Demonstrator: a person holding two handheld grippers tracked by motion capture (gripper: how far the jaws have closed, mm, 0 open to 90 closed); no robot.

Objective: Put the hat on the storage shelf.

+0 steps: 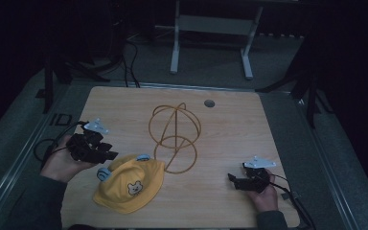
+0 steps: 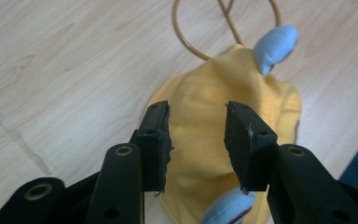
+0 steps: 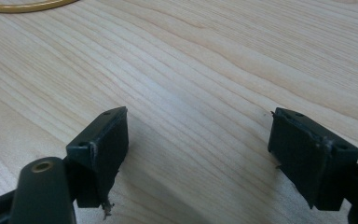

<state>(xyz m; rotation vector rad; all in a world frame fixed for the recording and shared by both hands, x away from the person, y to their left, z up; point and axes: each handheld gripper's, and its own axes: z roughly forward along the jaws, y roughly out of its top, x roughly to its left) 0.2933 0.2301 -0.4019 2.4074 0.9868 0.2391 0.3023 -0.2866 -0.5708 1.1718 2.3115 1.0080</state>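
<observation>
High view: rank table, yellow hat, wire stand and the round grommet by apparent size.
1. Table, by far the largest.
2. Yellow hat and wire stand: close in footprint, and the hat sits nearer the camera, so no ranking.
3. Grommet, smallest.

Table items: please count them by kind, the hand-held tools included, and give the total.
Yellow hat: 1
Wire stand: 1
Hand-held tools: 2, left tool and right tool
Total: 4

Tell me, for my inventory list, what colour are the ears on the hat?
Light blue ears on the yellow hat, clearest in the left gripper view.
</observation>
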